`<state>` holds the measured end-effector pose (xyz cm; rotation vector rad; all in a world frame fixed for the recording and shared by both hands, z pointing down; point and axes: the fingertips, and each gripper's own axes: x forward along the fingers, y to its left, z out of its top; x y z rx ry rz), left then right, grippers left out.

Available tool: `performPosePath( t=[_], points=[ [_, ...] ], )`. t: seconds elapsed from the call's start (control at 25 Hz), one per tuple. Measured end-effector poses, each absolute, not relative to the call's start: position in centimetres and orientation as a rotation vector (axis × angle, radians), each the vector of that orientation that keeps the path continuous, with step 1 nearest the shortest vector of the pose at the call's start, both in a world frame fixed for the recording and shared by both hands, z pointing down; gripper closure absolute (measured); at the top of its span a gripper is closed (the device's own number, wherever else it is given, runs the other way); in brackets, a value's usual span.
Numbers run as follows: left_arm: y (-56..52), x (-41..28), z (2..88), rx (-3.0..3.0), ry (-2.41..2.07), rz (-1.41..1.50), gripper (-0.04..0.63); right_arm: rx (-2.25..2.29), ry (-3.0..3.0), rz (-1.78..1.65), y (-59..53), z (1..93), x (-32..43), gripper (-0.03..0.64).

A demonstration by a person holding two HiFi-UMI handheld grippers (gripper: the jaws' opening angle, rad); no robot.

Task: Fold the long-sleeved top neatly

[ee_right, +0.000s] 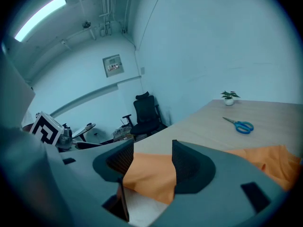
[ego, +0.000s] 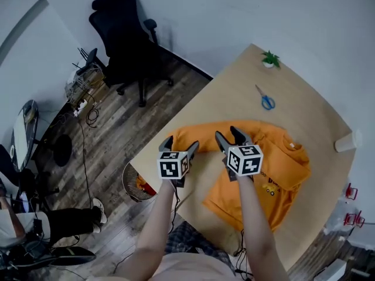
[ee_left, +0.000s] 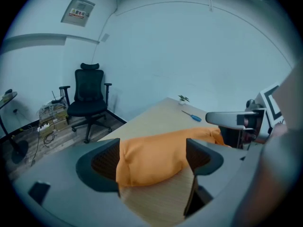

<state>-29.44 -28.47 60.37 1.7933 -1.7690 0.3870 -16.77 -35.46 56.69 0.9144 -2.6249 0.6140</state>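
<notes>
An orange long-sleeved top (ego: 275,157) lies partly folded on the wooden table (ego: 234,92), its left part bunched near the table's left edge. My left gripper (ego: 180,145) hovers over that bunched edge with its jaws wide apart. In the left gripper view a puffy fold of the top (ee_left: 156,155) shows in the gap of the left gripper (ee_left: 151,160), and the pads do not press on it. My right gripper (ego: 230,136) hangs close beside it over the cloth. The right gripper (ee_right: 150,162) has parted jaws, with the top (ee_right: 151,174) seen between them.
Blue-handled scissors (ego: 266,101) and a small potted plant (ego: 270,58) lie at the table's far end. A paper cup (ego: 348,141) stands at the right edge. A black office chair (ego: 126,40) and a round wire basket (ego: 136,183) are on the floor left of the table.
</notes>
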Motion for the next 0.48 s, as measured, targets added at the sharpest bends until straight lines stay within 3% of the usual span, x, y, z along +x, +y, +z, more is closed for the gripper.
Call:
performPosePath(
  t=[0.48],
  points=[
    [-24.6,-35.7,65.7,1.459,-1.842,0.379,0.203,0.712,-2.591,0.550,-32.3,59.0,-23.3,0.360]
  ],
)
